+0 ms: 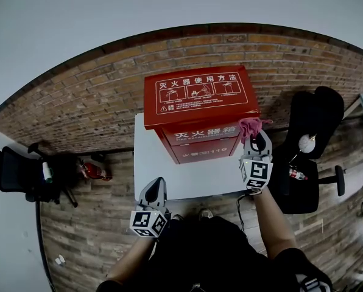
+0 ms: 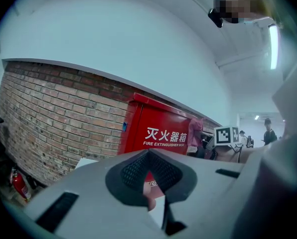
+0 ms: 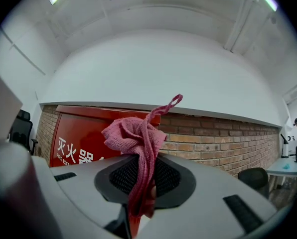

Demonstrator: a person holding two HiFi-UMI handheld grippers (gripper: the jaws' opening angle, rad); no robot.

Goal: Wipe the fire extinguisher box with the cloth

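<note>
A red fire extinguisher box [image 1: 197,111] with white print stands on a white table [image 1: 151,175] against the brick wall; it also shows in the left gripper view [image 2: 161,131] and the right gripper view [image 3: 83,138]. My right gripper [image 1: 256,140] is shut on a pink cloth [image 1: 250,126], bunched up at the box's right front corner. In the right gripper view the cloth [image 3: 136,138] hangs out of the closed jaws. My left gripper [image 1: 155,194] hovers at the table's near edge, left of the box, shut with nothing in it.
A brick wall [image 1: 96,96] runs behind the table. A black office chair [image 1: 312,145] stands to the right. A second black chair [image 1: 17,172] and a small red extinguisher [image 1: 95,172] sit on the wooden floor at the left.
</note>
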